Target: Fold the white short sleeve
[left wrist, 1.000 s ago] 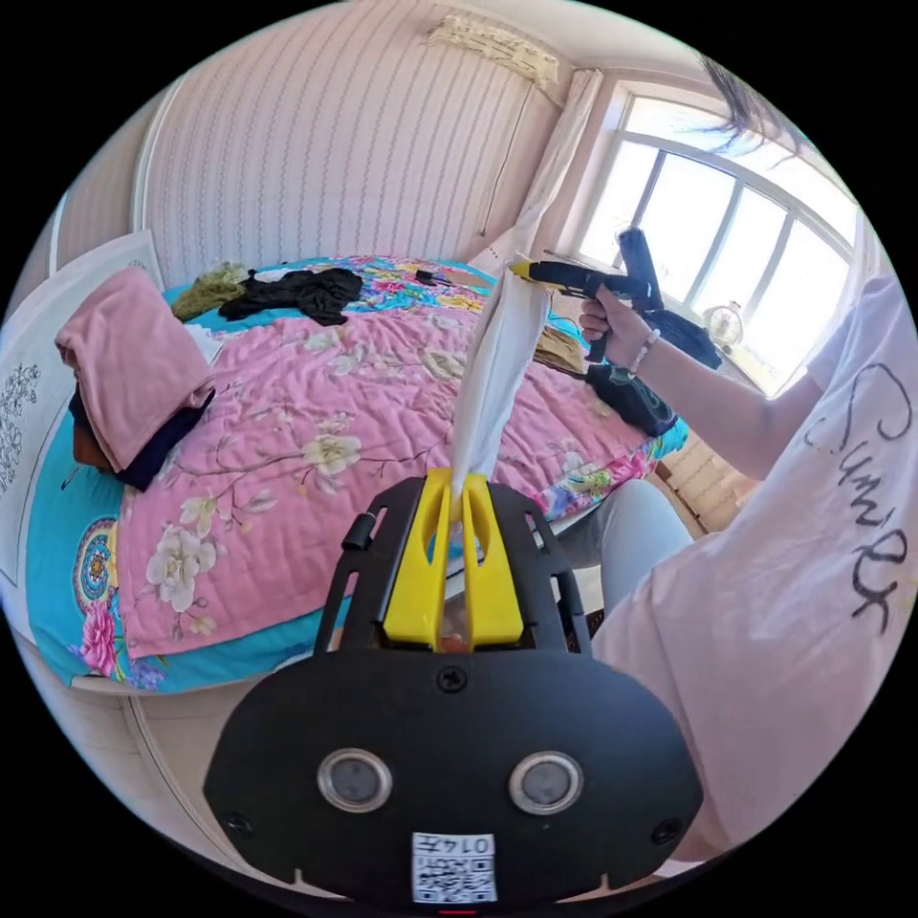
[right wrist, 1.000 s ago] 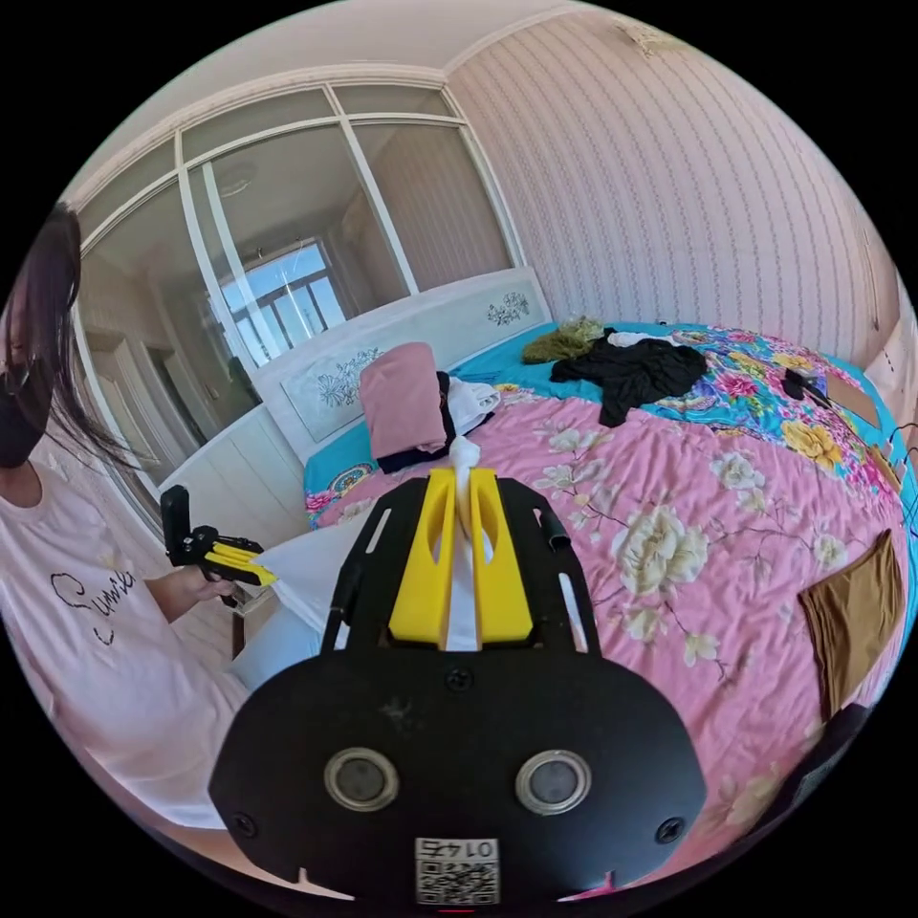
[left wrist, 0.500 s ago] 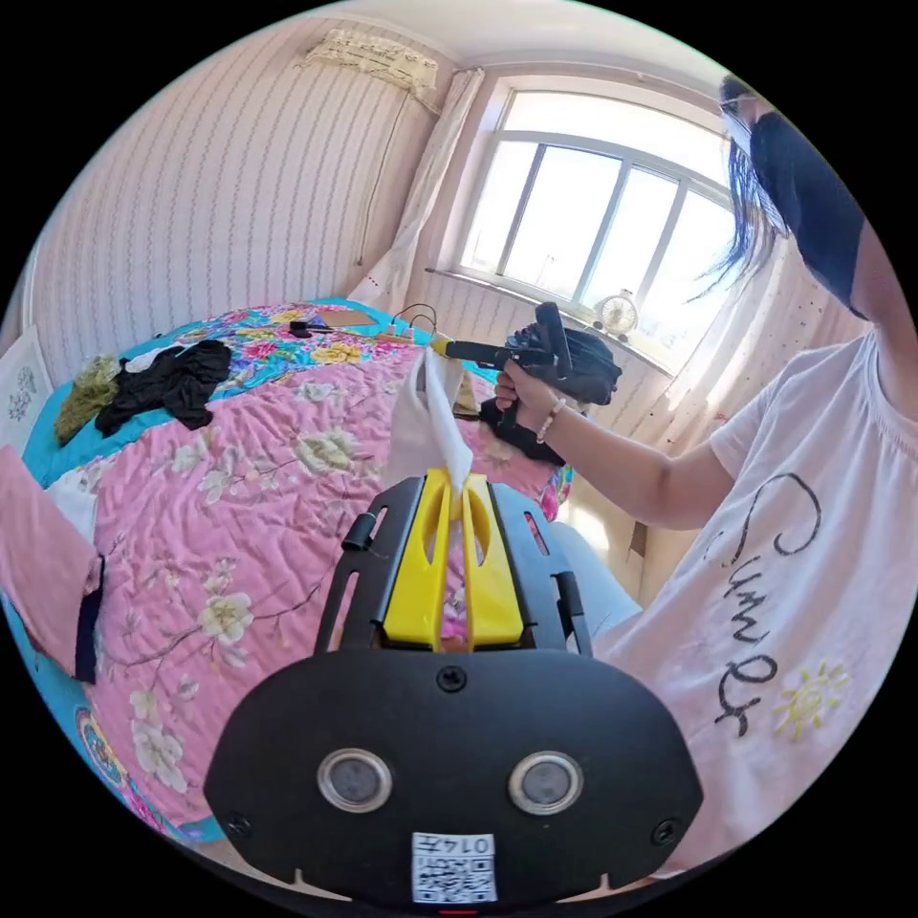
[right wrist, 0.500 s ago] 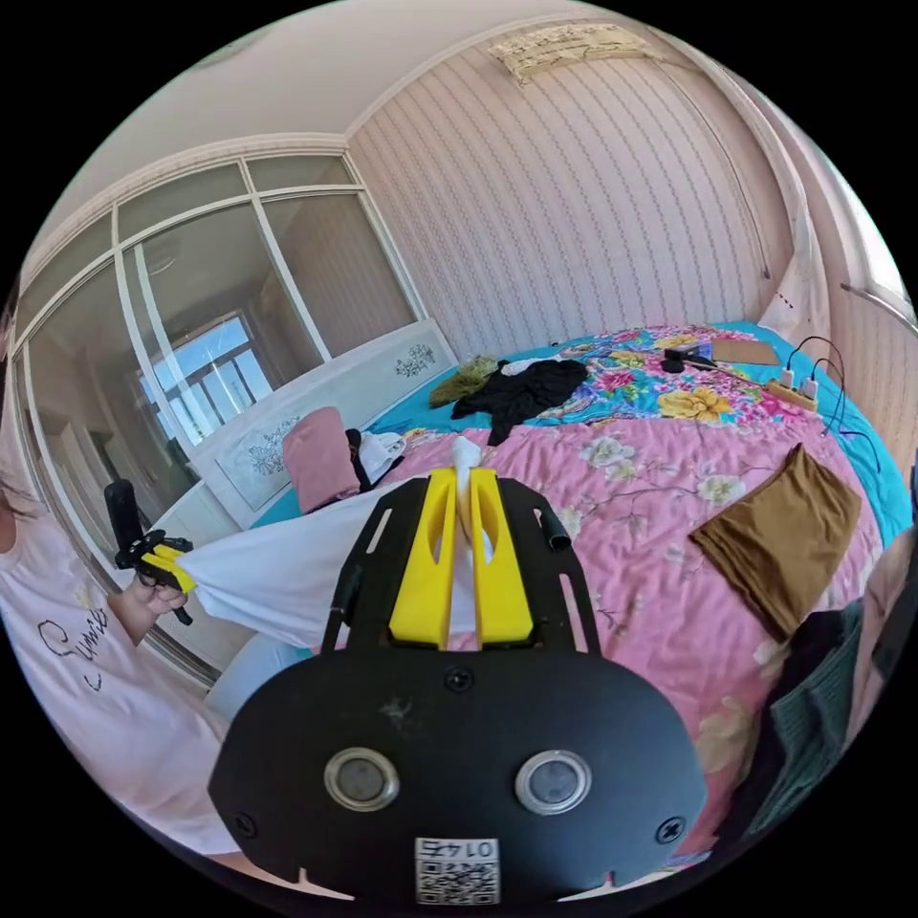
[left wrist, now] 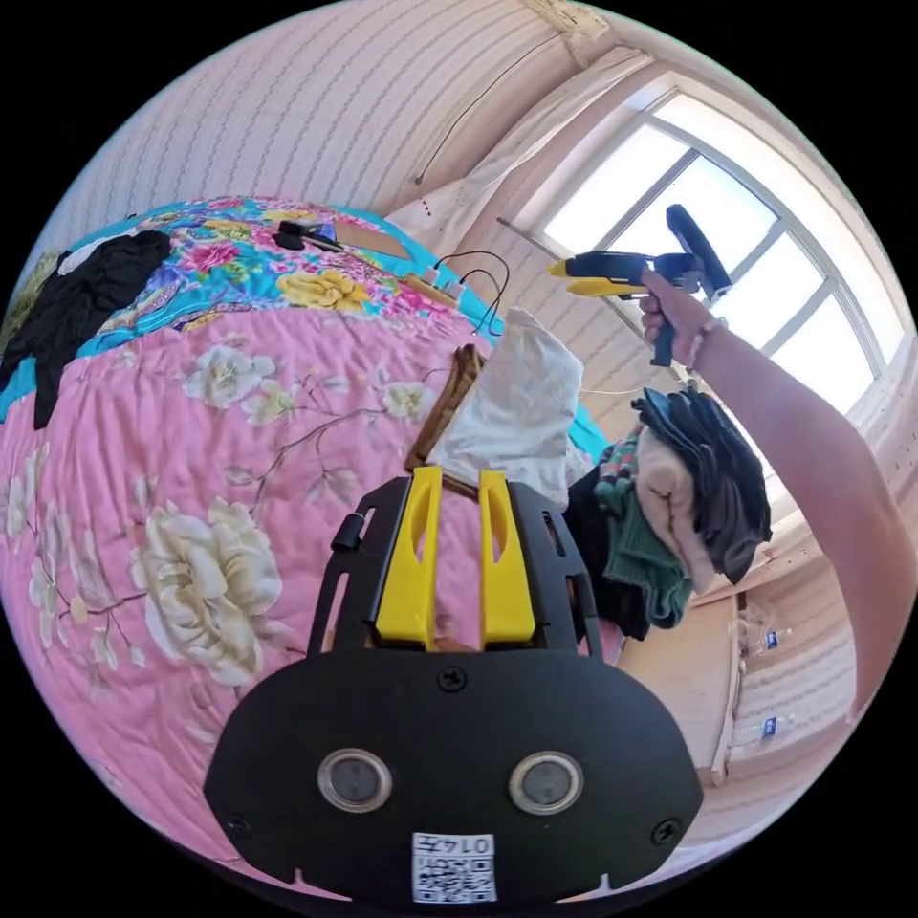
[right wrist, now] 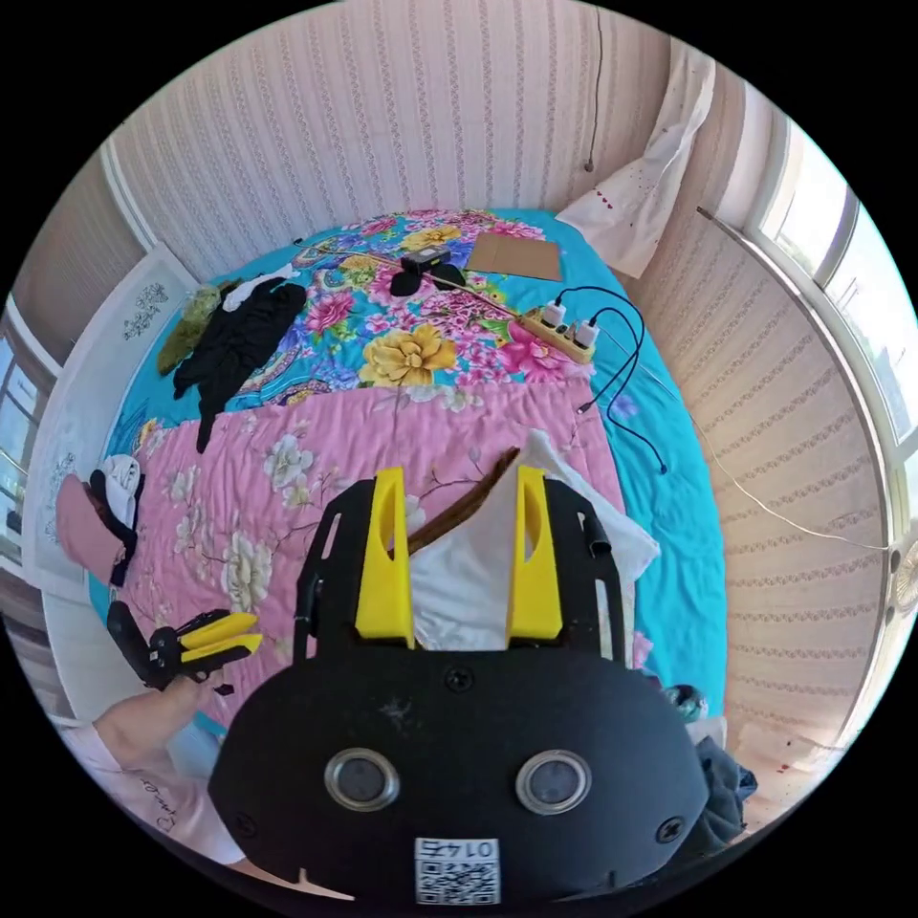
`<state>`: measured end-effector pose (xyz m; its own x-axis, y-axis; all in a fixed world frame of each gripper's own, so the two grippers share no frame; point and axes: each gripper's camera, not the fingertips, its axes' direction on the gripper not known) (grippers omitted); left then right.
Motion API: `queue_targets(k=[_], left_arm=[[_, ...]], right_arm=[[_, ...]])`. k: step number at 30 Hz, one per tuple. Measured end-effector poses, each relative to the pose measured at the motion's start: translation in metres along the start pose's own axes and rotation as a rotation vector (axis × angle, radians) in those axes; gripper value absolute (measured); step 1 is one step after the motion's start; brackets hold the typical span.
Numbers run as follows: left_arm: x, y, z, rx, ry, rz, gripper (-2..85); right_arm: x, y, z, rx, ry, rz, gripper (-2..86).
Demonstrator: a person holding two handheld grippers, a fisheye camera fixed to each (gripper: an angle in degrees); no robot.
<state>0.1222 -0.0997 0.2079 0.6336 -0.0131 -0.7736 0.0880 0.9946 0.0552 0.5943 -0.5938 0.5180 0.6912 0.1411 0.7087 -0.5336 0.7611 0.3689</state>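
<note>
The white short sleeve (left wrist: 512, 411) lies bunched in a folded heap on the pink flowered quilt (left wrist: 191, 497), near the bed's edge and partly over a brown folded garment (left wrist: 449, 402). My left gripper (left wrist: 459, 475) is just short of it, jaws apart with nothing between them. A hand holds my right gripper (left wrist: 557, 270) up in the air beyond the heap. In the right gripper view, that gripper (right wrist: 459, 473) hovers above the white cloth (right wrist: 469, 583) with its jaws wide and free of it. The left gripper (right wrist: 256, 633) sits open at the lower left, in a hand.
A black garment (right wrist: 234, 344) and a power strip with cables (right wrist: 559, 335) lie on the far floral sheet. A folded pink stack (right wrist: 81, 526) rests by the headboard. A pile of dark and green clothes (left wrist: 688, 488) sits off the bed's edge, below the window (left wrist: 765, 239).
Both grippers have let go of the white short sleeve, which was stretched between them in the air. It now lies on the quilt. The right gripper has risen above it.
</note>
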Motion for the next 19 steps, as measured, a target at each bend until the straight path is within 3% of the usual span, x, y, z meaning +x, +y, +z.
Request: queue_targets(k=[5,8,13,19], left_arm=[[-0.076,0.068,-0.044,-0.033,0.01,0.046,5.3],[-0.104,0.146,-0.102,-0.069,-0.059,0.055,5.3],[-0.169,0.272,-0.242,-0.014,-0.231,-0.208,5.8],[-0.263,0.344,-0.405,0.256,-0.5,-0.493,7.3]], right_arm=[[-0.046,0.097,0.046,0.151,-0.093,-0.07,13.1],[-0.109,0.196,0.085,0.126,-0.249,-0.14,11.9],[-0.283,0.353,0.15,-0.073,-0.51,-0.321,10.7],[-0.503,0.391,0.142,-0.155,-0.745,-0.617,11.8]])
